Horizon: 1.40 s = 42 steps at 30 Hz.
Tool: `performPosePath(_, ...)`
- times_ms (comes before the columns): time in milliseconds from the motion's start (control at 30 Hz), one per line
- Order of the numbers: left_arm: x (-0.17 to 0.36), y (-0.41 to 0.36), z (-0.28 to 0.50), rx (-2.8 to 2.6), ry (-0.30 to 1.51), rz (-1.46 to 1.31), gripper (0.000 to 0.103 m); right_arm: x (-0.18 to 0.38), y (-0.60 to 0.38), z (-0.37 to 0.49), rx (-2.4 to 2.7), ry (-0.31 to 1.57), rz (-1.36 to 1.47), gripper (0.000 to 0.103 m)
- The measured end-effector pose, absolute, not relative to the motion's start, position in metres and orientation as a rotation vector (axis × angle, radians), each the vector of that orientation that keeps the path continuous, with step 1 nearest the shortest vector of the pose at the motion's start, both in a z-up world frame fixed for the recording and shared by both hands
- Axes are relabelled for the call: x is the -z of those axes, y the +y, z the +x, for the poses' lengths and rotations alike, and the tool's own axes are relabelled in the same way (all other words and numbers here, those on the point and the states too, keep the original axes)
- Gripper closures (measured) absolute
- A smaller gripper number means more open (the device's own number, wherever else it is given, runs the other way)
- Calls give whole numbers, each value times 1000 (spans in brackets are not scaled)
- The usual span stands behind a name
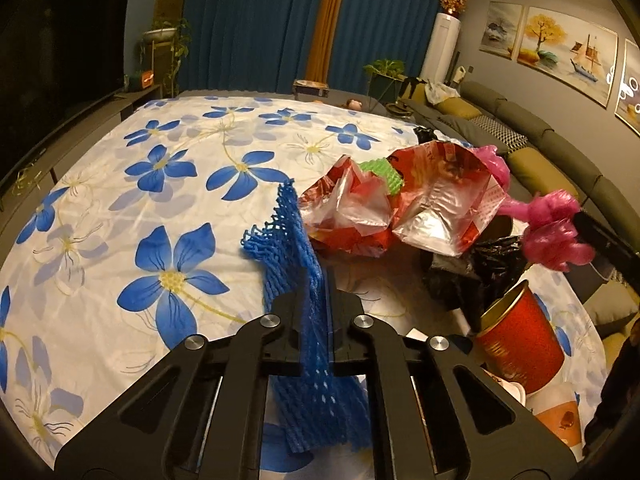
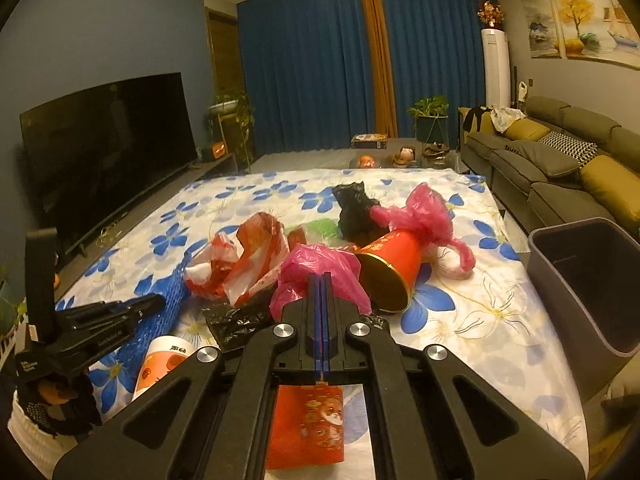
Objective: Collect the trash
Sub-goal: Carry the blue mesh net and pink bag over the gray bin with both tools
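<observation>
Litter spread over floral sheet [image 2: 472, 312]; television [image 2: 108, 152] left, sofa [image 2: 560, 160] right.
Left gripper [image 1: 314, 280] fingers clamped blue foam net [image 1: 288, 232]; right gripper [image 2: 322, 284] fingers clamped pink bag [image 2: 316, 268]; grey bin [image 2: 592, 280] cut off right.

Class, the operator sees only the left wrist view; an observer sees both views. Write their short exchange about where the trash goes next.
Operator: My left gripper holds the blue net. Is there a bin?
Observer: Yes, a grey bin stands beside the cloth's right edge.
Operator: Any trash close by that I can't see?
Observer: A red packet lies flat on the cloth under the right gripper.
</observation>
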State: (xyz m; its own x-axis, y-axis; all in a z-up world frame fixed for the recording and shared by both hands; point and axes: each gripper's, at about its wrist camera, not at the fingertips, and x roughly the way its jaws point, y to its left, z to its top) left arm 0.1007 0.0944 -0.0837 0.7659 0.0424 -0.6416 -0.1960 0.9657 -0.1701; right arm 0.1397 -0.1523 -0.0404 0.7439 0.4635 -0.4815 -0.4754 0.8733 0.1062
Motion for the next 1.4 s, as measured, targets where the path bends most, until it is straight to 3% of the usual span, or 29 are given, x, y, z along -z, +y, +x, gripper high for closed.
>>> performPosePath(600,4,74,68,-66,476,-180,99,14,-197,125,-442,421,65,102)
performPosePath(1067,-72,-57,109,248,362,-45,99,-7,-277,122,-269,335,142,102)
performPosePath(1400,-86,-155,177,476,401,-33,99,-8,-348,140,-67,322,183,102)
